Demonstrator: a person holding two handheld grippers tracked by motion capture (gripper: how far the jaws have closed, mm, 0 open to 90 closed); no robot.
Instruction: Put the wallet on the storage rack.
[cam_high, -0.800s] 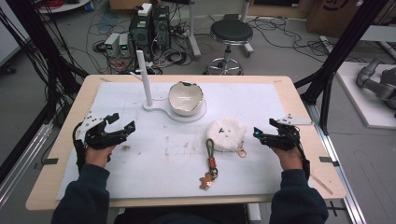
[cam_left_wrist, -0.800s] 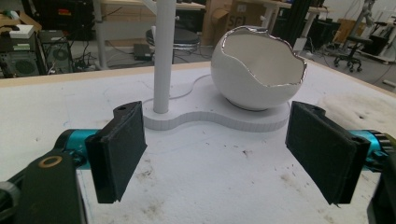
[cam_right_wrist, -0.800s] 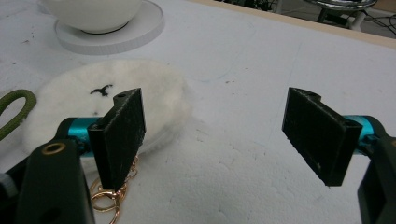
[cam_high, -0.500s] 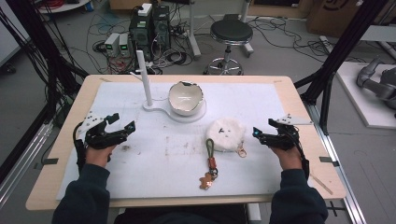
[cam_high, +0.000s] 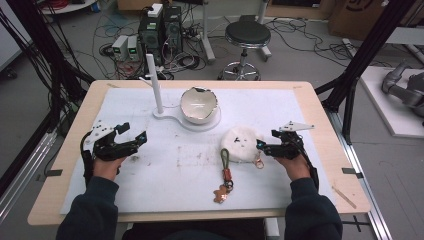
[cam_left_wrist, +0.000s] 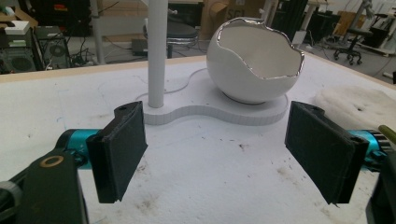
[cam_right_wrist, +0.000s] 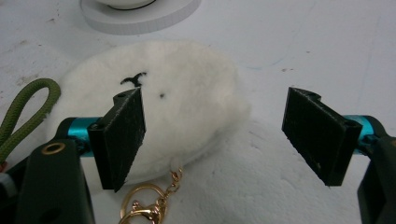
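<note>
**Both jaws wide, plush pouch lying just ahead of the right gripper**

The right gripper (cam_high: 266, 146) rests on the bench (cam_high: 327, 150) at about 3 o'clock from the middle of the white mat (cam_high: 175, 165), pointing toward 9 o'clock. Its jaws stand spread apart with nothing between them. In the right gripper view the white fluffy pouch (cam_right_wrist: 187, 98) lies just beyond the jaws, and the near jaw covers part of its lower edge, so whether the pad touches the fur cannot be told. A small black stitched mark and a dot show on the fur; what they depict is too small to read.

A gold clasp ring (cam_right_wrist: 142, 210) lies at the pouch's near edge, cut off by the bottom of that view. The olive cord loop (cam_high: 225, 158) lies against the pouch at its 8 o'clock, seen from above, and leads toward 6 o'clock to a red piece and a small brown charm (cam_high: 219, 194), whose shape is blurred.

The left gripper (cam_high: 136, 141) sits at 9 o'clock on the mat, jaws equally wide and empty. Its own view looks at the white egg-shaped bowl (cam_left_wrist: 254, 63) with a jagged silver rim, standing on a flat white base (cam_left_wrist: 210, 114) beside an upright white post (cam_left_wrist: 157, 51) whose top is cut off.
</note>
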